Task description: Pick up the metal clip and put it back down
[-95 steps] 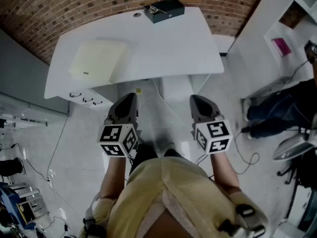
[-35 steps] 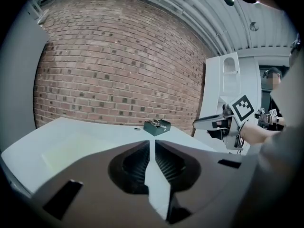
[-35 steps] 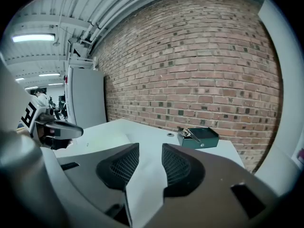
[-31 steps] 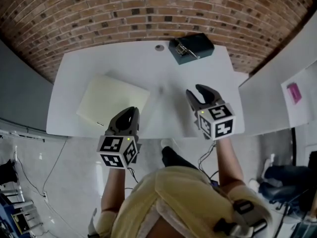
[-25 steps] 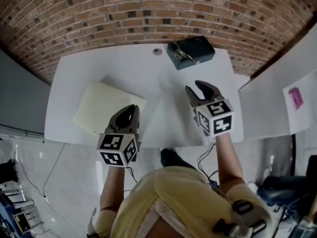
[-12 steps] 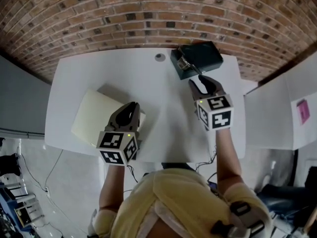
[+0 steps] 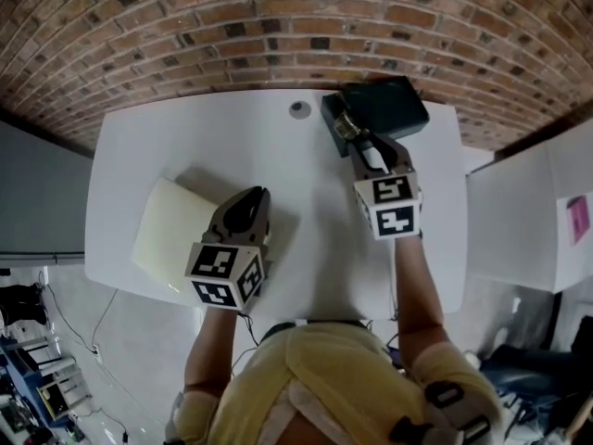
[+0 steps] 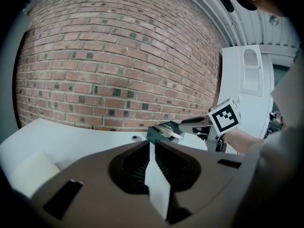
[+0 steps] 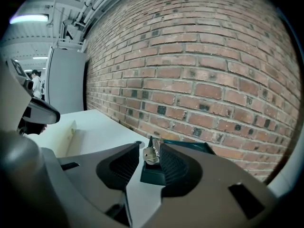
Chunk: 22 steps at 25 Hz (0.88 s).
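Nearest the person, the left gripper (image 7: 252, 197) hangs over the right edge of a cream pad (image 7: 162, 235) on the white table (image 7: 185, 137), its jaws together with nothing in them. Farther out, the right gripper (image 7: 373, 146) has its jaws apart, their tips at the near left corner of a dark box (image 7: 389, 105); the metal clip (image 7: 347, 124) lies there, showing in the gap between them. A brick wall (image 7: 278, 26) rises behind the table.
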Available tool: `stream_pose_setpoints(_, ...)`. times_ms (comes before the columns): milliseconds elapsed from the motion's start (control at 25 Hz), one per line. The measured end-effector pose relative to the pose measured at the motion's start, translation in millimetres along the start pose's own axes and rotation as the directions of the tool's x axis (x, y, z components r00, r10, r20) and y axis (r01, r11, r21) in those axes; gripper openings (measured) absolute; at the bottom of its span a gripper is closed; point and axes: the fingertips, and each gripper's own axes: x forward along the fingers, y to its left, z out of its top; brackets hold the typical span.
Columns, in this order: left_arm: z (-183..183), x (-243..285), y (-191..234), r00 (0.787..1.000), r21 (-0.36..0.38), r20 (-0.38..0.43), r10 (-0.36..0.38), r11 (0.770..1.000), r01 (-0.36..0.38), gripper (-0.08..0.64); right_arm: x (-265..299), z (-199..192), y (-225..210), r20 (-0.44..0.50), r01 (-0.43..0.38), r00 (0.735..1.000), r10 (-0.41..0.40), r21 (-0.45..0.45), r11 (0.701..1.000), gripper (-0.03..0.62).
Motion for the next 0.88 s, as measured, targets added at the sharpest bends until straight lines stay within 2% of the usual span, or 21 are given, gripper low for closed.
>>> stream_pose_setpoints(240,5,26,7,1.000,-0.013,-0.015,-0.005,1.000,0.004,0.018,30,-7,-7,-0.013,0.053,0.998,-0.054,-0.071,0.996,0.127)
stream_pose_setpoints(880,10,80,35,0.999,-0.037,-0.033,0.040,0.998,-0.041,0.018,81,-20,-15,-0.011,0.090,0.996,-0.093,-0.178,0.980,0.126)
